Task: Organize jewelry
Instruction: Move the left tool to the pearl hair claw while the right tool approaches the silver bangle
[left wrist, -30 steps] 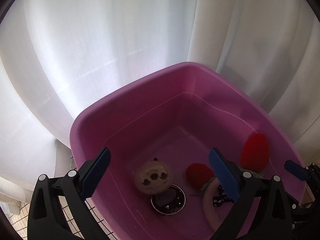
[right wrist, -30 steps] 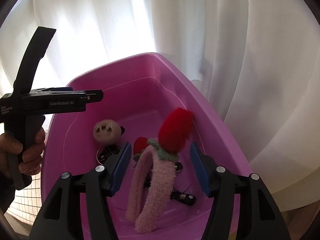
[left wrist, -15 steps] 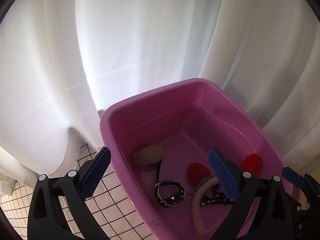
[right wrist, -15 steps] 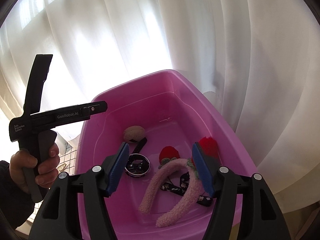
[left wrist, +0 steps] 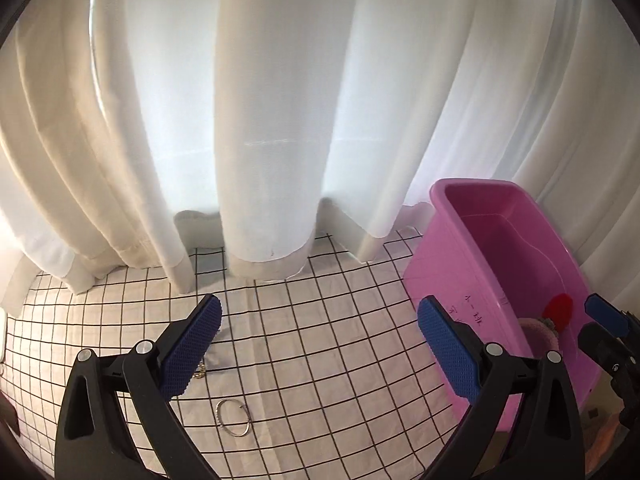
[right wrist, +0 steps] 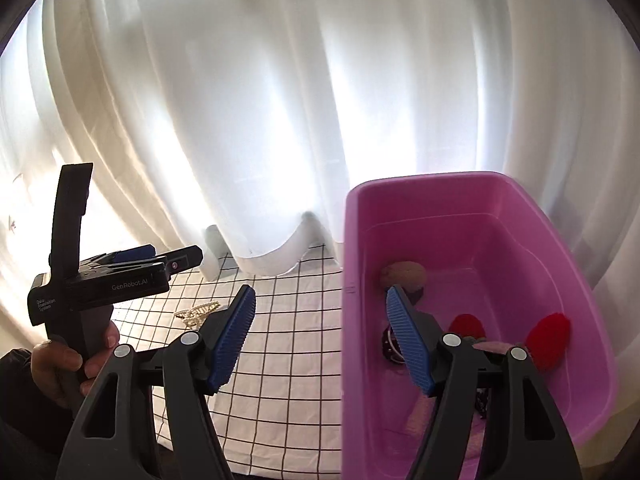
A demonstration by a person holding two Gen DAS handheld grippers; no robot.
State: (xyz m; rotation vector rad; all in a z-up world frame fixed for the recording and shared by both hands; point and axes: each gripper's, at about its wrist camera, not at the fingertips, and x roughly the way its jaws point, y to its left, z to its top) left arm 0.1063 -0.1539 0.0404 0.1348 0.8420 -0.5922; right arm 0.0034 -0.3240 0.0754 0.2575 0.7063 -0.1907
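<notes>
The left gripper stands wide with nothing between its jaws, out over the checked cloth to the left of the pink tub. The right gripper is also empty; its jaws have just been opening and straddle the tub's near rim. Left of the tub a thin silver bangle lies flat on the cloth, and further left a gold chain, possibly a hair clip. The flat bangle could skid or slip out of a pinch, and the loose cloth could bunch up into the pads. Both grippers tilt downward; the hand grips the left one's handle. Inside the tub lie the pink headband, a beige pompom and a dark bracelet.
</notes>
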